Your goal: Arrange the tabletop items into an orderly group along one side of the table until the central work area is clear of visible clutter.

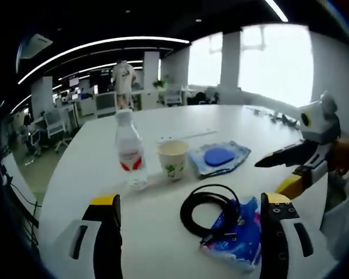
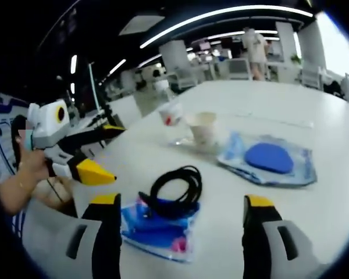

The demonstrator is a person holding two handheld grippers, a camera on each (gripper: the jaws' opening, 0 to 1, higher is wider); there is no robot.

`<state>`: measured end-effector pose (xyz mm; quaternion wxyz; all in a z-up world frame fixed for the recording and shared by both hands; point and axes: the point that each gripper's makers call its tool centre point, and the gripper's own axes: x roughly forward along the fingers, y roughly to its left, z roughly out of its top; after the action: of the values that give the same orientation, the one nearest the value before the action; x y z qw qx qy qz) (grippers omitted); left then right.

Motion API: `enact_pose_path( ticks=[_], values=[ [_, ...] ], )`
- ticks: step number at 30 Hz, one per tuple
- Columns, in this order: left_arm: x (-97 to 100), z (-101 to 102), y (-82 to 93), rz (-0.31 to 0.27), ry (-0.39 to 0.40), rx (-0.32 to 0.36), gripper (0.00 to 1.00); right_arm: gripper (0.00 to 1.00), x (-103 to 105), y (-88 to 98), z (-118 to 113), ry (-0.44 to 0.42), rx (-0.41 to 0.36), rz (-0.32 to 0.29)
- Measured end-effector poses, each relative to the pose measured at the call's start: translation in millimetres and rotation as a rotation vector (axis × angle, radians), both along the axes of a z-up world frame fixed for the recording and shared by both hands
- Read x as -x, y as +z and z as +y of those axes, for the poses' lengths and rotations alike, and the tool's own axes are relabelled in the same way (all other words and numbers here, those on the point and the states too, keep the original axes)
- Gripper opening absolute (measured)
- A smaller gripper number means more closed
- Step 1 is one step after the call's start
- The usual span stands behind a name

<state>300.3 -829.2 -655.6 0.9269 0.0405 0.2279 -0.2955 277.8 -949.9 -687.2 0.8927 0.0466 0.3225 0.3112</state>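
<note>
White tabletop (image 1: 180, 125) carries a loose cluster: a water bottle (image 1: 130, 152) and paper cup (image 1: 173, 159) at the centre of the left gripper view, a wet-wipe pack with a blue lid (image 1: 218, 157) to their right, and a coiled black cable (image 1: 209, 210) overlapping a blue packet (image 1: 239, 235) at lower right. The left gripper (image 1: 192, 232) hovers released with nothing between its jaws; the right gripper (image 2: 183, 232) is likewise spread and empty above the cable (image 2: 177, 189) and packet (image 2: 160, 229). A good next grab likely takes the cable by its bunched loops, lifting it clear of the packet first so neither drags the other.
</note>
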Motion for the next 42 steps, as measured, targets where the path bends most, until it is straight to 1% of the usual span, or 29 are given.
enact_pose_path(
  ticks=[6, 13, 16, 21, 25, 27, 29, 31, 35, 37, 38, 40, 42],
  values=[
    [2.8, 7.0, -0.3, 0.003, 0.01, 0.013, 0.99, 0.77, -10.0, -6.5, 6.3, 0.007, -0.004, 0.004],
    [6.9, 10.6, 3.2, -0.019, -0.003, -0.014, 0.99, 0.71, -22.6, -16.8, 9.6, 0.001, 0.002, 0.017],
    [10.9, 9.4, 2.5, -0.02, -0.016, -0.021, 0.98, 0.67, -26.1, -24.3, 14.3, 0.011, 0.007, 0.036],
    [15.3, 9.1, 2.7, -0.015, -0.016, -0.008, 0.96, 0.53, -28.4, -34.4, 21.7, 0.031, 0.006, 0.06],
    [19.1, 12.4, 0.2, -0.012, -0.008, -0.017, 0.94, 0.5, -33.1, -37.7, 24.2, 0.023, 0.014, 0.054],
    [22.8, 13.4, -0.8, -0.011, -0.008, -0.019, 0.94, 0.43, -35.4, -38.8, 24.6, 0.022, 0.015, 0.053],
    [24.6, 14.7, -2.1, -0.008, -0.007, -0.022, 0.94, 0.37, -37.2, -41.1, 23.8, 0.0, 0.004, 0.071],
    [25.9, 16.8, -3.1, -0.005, -0.005, -0.026, 0.94, 0.34, -38.7, -44.3, 23.0, -0.017, -0.001, 0.089],
    [27.5, 20.9, -3.3, -0.006, 0.003, -0.034, 0.94, 0.23, -41.2, -46.9, 20.9, -0.048, -0.006, 0.105],
    [28.5, 21.9, -3.7, -0.003, 0.003, -0.036, 0.93, 0.18, -41.3, -50.8, 17.9, -0.083, -0.014, 0.141],
    [28.7, 22.4, -3.7, -0.004, 0.004, -0.036, 0.93, 0.14, -42.0, -52.0, 16.9, -0.091, -0.021, 0.15],
    [29.4, 23.8, -4.5, 0.0, 0.007, -0.036, 0.92, 0.1, -42.5, -52.6, 14.8, -0.113, -0.035, 0.167],
    [30.0, 24.7, -4.6, 0.001, 0.011, -0.033, 0.92, 0.03, -44.3, -52.2, 12.1, -0.134, -0.054, 0.181]
  ],
)
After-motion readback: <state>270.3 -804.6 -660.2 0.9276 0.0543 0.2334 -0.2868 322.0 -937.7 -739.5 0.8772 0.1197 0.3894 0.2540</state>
